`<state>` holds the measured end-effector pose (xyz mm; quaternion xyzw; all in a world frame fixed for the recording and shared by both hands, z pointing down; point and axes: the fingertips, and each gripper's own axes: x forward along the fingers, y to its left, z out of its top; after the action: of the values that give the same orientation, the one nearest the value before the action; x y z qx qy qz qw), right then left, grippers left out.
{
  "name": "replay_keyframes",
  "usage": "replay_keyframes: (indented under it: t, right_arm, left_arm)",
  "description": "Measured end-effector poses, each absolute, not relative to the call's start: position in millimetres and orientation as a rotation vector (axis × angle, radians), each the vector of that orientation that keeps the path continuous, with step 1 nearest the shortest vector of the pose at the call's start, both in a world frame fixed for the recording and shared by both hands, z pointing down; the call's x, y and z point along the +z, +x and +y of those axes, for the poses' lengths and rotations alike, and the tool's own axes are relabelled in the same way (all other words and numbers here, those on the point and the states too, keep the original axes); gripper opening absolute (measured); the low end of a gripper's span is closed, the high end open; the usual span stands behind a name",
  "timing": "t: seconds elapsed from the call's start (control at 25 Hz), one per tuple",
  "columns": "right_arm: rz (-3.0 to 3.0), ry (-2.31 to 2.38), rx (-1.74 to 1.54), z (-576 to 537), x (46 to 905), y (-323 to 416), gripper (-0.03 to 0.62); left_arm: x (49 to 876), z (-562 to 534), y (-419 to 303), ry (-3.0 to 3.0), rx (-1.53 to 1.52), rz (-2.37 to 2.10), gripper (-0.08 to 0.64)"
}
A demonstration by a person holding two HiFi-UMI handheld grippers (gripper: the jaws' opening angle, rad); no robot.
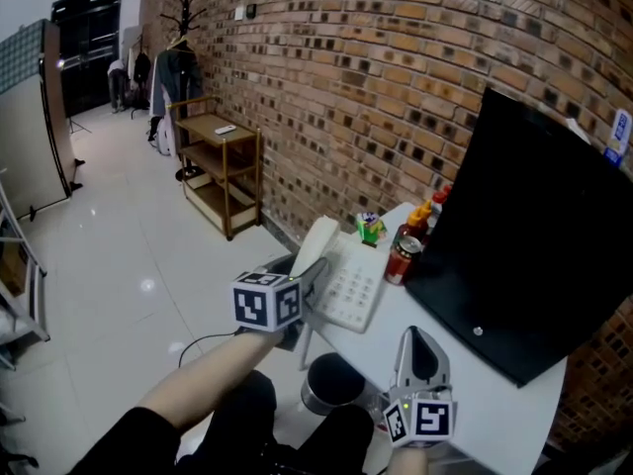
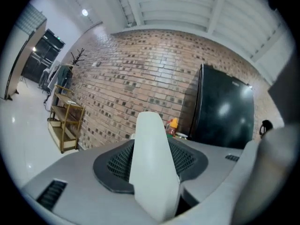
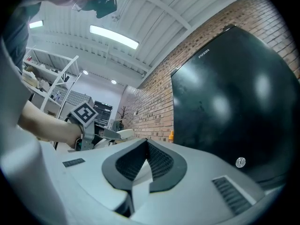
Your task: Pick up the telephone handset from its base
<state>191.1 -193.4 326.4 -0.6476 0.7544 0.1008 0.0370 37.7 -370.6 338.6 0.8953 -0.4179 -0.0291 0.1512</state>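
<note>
The white telephone handset (image 1: pixel 316 243) stands tilted up off the left side of the white telephone base (image 1: pixel 354 287), whose keypad shows. My left gripper (image 1: pixel 313 279) is shut on the handset from the near side. In the left gripper view the handset (image 2: pixel 152 168) fills the gap between the jaws, running away from the camera. My right gripper (image 1: pixel 419 340) rests over the near part of the white table (image 1: pixel 465 394), jaws together and holding nothing. In the right gripper view its fingertips (image 3: pixel 149 150) meet, and the handset (image 3: pixel 125 133) shows at the left.
A big black monitor (image 1: pixel 544 236) leans at the right of the table. Sauce bottles (image 1: pixel 406 250) and a small green item (image 1: pixel 371 228) stand behind the phone by the brick wall. A round dark bin (image 1: pixel 331 379) sits below the table's edge. A wooden shelf (image 1: pixel 220 161) stands far left.
</note>
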Motion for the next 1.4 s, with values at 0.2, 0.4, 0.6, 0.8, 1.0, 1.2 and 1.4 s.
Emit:
replay_keyframes:
  t: [0.2, 0.4, 0.6, 0.8, 1.0, 1.2, 1.4]
  right_arm:
    - [2.28, -2.02, 0.329, -186, 323, 196, 0.009]
    - [2.225, -2.042, 0.279, -185, 319, 197, 0.009]
    - [2.241, -2.023, 0.289, -184, 322, 192, 0.009]
    - [2.255, -2.006, 0.317, -189, 313, 193, 0.009]
    - [2.234, -2.036, 0.315, -182, 314, 202, 0.009]
    - [2.248, -2.052, 0.3, -180, 321, 207, 0.009]
    - [2.256, -2.026, 0.299, -180, 317, 207, 0.009]
  left_arm:
    - [309, -350, -20, 2.612, -0.404, -1.071, 0.212]
    - [298, -322, -86, 2.575, -0.728, -0.9, 0.212]
    - [305, -303, -128, 2.496, -0.954, -0.752, 0.212]
    - [284, -293, -129, 2.428, -1.172, -0.488, 0.212]
    - [285, -286, -125, 2.414, -1.193, -0.419, 0.212]
    - [279, -281, -124, 2.407, -1.219, -0.376, 0.212]
    - [280, -281, -114, 2.37, -1.237, -0.341, 0.212]
